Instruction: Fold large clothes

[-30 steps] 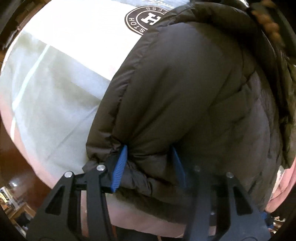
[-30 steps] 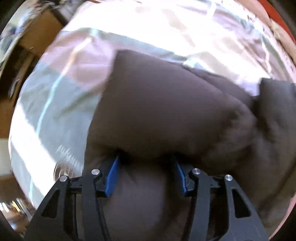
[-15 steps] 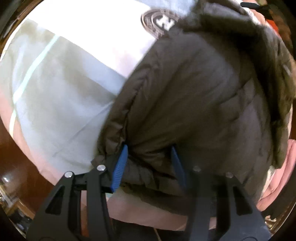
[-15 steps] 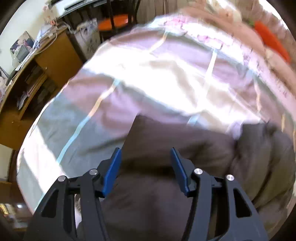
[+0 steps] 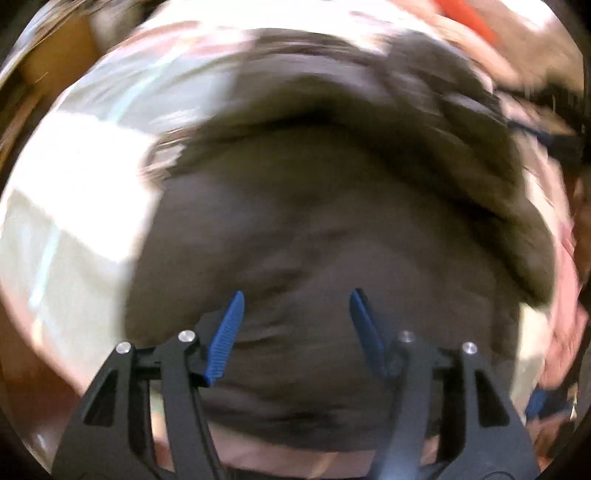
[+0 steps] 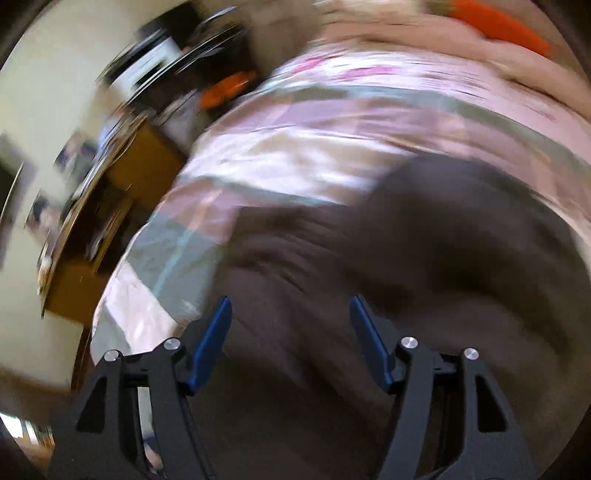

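Observation:
A dark brown puffer jacket (image 5: 332,221) lies bunched on a pastel checked bedspread (image 5: 74,206); both views are heavily blurred. My left gripper (image 5: 295,325) hangs above the jacket, pointing steeply down. Its jaws are opening, and its blue pads (image 5: 229,332) stand clear of the fabric with nothing pinched between them. In the right wrist view the jacket (image 6: 406,258) fills the lower right. My right gripper (image 6: 291,336) is over its near edge. Its jaws are opening too, and its blue pads (image 6: 210,343) are free of the cloth.
The bedspread (image 6: 314,147) stretches away beyond the jacket. A wooden desk (image 6: 129,184) with clutter stands left of the bed, with an orange seat (image 6: 229,88) behind it. An orange item (image 6: 498,22) lies at the bed's far right. A dark blurred shape (image 5: 554,136) sits at the left view's right edge.
Both grippers were pinching folds of the jacket; now both have let go, with jaws wider. Both have pulled up and away, and the views swing fast over the bed.

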`<state>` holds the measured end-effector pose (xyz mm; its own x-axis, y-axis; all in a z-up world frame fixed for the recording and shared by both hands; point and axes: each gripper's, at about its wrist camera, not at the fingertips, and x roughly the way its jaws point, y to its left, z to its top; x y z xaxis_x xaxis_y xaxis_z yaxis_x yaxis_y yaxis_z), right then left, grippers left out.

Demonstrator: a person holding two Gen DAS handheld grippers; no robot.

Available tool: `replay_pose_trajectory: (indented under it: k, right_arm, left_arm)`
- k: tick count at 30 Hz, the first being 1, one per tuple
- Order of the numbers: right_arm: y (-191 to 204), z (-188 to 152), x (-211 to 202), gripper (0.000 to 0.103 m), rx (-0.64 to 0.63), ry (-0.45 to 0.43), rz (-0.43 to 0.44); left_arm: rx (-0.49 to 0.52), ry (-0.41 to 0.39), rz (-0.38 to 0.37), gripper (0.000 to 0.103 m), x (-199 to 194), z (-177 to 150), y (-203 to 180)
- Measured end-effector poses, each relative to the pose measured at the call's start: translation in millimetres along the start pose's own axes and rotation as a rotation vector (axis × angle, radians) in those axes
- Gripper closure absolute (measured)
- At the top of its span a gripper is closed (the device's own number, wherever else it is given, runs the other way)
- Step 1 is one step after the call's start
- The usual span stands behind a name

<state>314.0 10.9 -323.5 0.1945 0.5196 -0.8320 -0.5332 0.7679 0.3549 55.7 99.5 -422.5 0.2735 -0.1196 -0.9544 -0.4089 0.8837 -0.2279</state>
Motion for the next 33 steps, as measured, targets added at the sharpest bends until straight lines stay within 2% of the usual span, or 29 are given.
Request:
replay_pose_trajectory:
  k: [2,4,6,7,8,10,12,13,14,16,22,24,27,30,31,33]
  right_arm:
    - [-62.7,-30.7,-36.6,0.036,0.093,-0.017,-0.118]
    - [-143.2,-62.6,-74.1,0.036,0.265,-0.024,-0.230]
    - [-206.8,-94.4,-97.4,0.036,0.408,-0.027,-0.299]
    - [-234.7,-107.0,-105.5,0.036,0.452,-0.019,-0.329]
    - [-252.7,-116.8,-111.7,0.036,0.462,-0.001,-0.349]
    - [-279.2,-128.8,-108.6,0.036,0.443,0.059,-0.336]
    - [-295.5,-136.0,-103.3,0.036,0.464,0.075,-0.299]
    - [-301.5,-138.1,-101.9,0.036,0.478,0.085,-0.284]
    - [-313.8,-143.5,-99.2,0.036,0.495,0.111,-0.244]
    - [-331.5,-148.6,-86.0,0.036,0.484,0.165,-0.227]
    - [-342.8,-127.2,-25.0,0.034,0.403,0.230,-0.279]
    - [-343.7,-123.3,-19.5,0.033,0.409,0.249,-0.290]
    - [-329.2,-124.4,-41.5,0.033,0.388,0.215,-0.284]
    - [-307.4,-132.6,-77.2,0.033,0.369,0.101,-0.198]
    - [-303.1,-137.3,-79.7,0.033,0.368,0.093,-0.190]
    - [-304.9,-142.3,-58.8,0.033,0.356,0.159,-0.222]
  left_arm:
    - [0.108,0.025,-0.084,0.043,18.2,-1.8,-53.7]
    - [0.241,0.081,-0.204,0.042,39.2,-14.8,-121.3]
    - [0.320,0.171,-0.342,0.042,60.0,-36.9,-177.0]
    - [0.354,0.219,-0.393,0.042,70.0,-52.0,-207.5]
    - [0.377,0.252,-0.414,0.042,75.4,-64.4,-224.3]
    - [0.431,0.325,-0.415,0.042,92.8,-93.3,-263.6]
    - [0.458,0.392,-0.412,0.042,108.0,-111.9,-285.5]
    - [0.478,0.430,-0.385,0.042,118.6,-124.3,-294.1]
    - [0.494,0.443,-0.356,0.042,125.6,-132.0,-294.7]
    - [0.512,0.459,-0.297,0.040,141.2,-144.0,-297.0]
    - [0.507,0.475,-0.198,0.040,145.2,-146.2,-292.9]
    - [0.503,0.476,-0.193,0.041,140.6,-146.8,-294.7]
    - [0.475,0.414,-0.213,0.040,115.6,-138.9,-295.9]
    - [0.446,0.445,-0.193,0.040,124.6,-133.2,-285.3]
    - [0.431,0.465,-0.191,0.040,132.7,-133.3,-281.4]
    - [0.430,0.462,-0.197,0.041,133.5,-130.9,-279.7]
